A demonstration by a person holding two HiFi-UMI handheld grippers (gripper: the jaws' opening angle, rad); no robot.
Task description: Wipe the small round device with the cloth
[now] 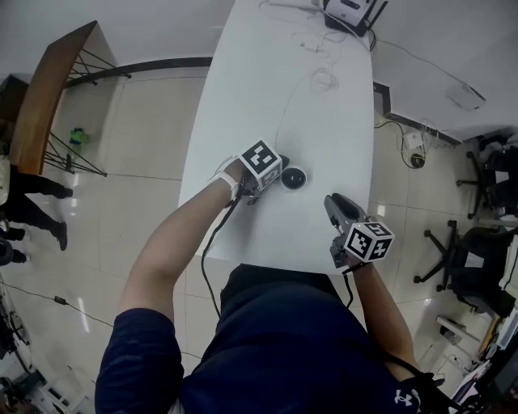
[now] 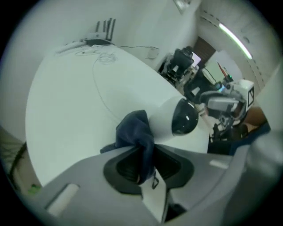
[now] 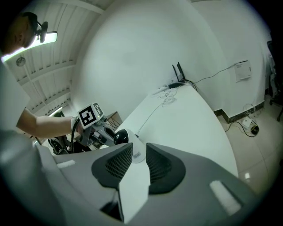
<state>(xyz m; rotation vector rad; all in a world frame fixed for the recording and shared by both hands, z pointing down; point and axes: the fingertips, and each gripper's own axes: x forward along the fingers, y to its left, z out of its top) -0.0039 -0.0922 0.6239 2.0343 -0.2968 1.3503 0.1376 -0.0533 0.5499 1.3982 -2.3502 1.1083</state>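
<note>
The person's torso is covering the near edge of the white table. A dark blue cloth is being pinched tight by the left gripper, its lower end being swallowed between the pads. The small round device is lying just beyond the cloth at one o'clock; contact cannot be judged. The right gripper, at four o'clock of the device and apart from it, is being held with its jaws nearly together on nothing, partly screening the device's base. At twelve o'clock a router is being cropped by the frame. Tiled floor is surrounding everything.
</note>
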